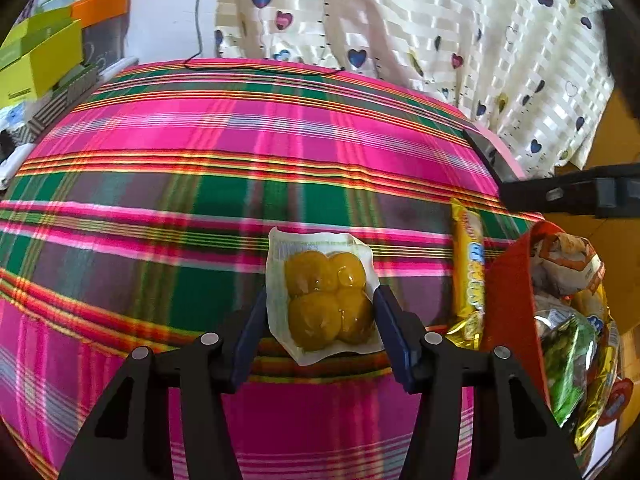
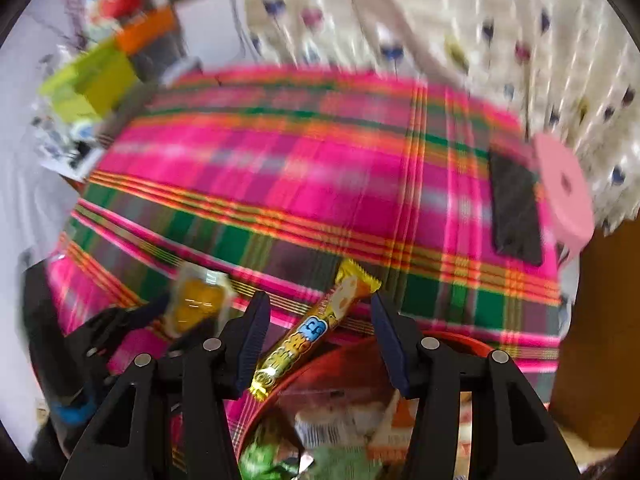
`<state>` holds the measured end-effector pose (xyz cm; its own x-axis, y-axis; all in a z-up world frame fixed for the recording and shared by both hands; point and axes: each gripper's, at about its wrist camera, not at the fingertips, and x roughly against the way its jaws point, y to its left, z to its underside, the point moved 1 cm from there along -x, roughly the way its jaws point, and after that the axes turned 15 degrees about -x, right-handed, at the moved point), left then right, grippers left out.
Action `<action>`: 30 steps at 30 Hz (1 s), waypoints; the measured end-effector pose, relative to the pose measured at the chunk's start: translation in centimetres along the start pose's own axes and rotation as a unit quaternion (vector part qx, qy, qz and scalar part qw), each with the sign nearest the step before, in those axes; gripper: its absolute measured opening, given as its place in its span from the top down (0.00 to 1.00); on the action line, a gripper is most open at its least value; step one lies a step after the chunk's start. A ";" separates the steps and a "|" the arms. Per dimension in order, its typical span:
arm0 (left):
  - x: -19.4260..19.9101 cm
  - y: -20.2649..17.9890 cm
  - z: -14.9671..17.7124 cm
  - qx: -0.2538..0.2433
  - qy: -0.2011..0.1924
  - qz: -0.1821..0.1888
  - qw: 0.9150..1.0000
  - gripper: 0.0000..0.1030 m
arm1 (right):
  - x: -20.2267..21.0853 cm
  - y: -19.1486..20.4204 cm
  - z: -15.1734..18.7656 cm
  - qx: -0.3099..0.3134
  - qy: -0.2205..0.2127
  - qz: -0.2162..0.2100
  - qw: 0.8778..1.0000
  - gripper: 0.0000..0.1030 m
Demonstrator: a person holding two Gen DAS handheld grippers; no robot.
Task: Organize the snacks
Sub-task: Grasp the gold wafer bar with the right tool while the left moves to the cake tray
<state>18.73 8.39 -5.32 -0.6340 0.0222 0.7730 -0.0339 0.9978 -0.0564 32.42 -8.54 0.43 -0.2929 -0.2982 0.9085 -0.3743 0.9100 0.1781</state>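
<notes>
One table [image 1: 168, 184], covered in a pink, green and orange plaid cloth. Loose on the cloth: two snacks.

First, one clear vacuum-sealed pouch holding four round yellow pieces [image 1: 325, 296], lying flat near the table's front edge. The left claw [image 1: 320, 334] is over it, jaws wide apart, one blue finger [image 1: 251, 340] just beside the pouch's left edge, the other at its right edge. Whether the pads press on the film cannot be told; the pouch lies flat on the cloth. In the right wrist view the same pouch [image 2: 200, 300] shows blurred at lower left, with the left claw beside it.

Second, one long yellow foil-wrapped snack bar with blue lettering [image 1: 467, 276], lying lengthwise just beside the rim of a round red basket [image 1: 508, 304]. In the right wrist view this bar [image 2: 316, 328] runs diagonally between the fingers of the right claw [image 2: 320, 338], which stands wide open, neither pad touching it; the bar's near end overlaps the basket's rim [image 2: 340, 354].

One basket, at the table's right front corner. Contents: several packets, count uncertain; a green foil one [image 1: 568, 364], an orange-and-white one [image 1: 568, 264], and gold foil can be told apart.

Farther off on the cloth: one dark flat rectangular object [image 2: 516, 216] and one pink disc [image 2: 562, 192], near the right edge. Behind hangs a cream curtain with heart prints [image 1: 420, 28].
</notes>
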 end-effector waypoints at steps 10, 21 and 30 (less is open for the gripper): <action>1.3 2.5 1.6 0.015 -0.002 -0.005 1.000 0.46 | -6.5 0.2 -1.6 -0.028 0.131 0.063 0.989 0.50; 3.2 4.8 3.6 0.028 -0.005 -0.016 0.999 0.47 | -7.8 6.4 2.3 0.065 0.139 0.013 0.988 0.80; 4.2 5.1 4.1 0.038 -0.008 -0.019 0.999 0.53 | -3.8 8.2 5.3 0.086 0.072 -0.029 0.993 0.81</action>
<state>12.67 13.36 -4.95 -0.6438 -0.0169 0.7650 -0.1157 0.9904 -0.0756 25.81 -1.42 -3.59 -0.1416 -0.2926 0.9457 -0.5356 0.8261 0.1754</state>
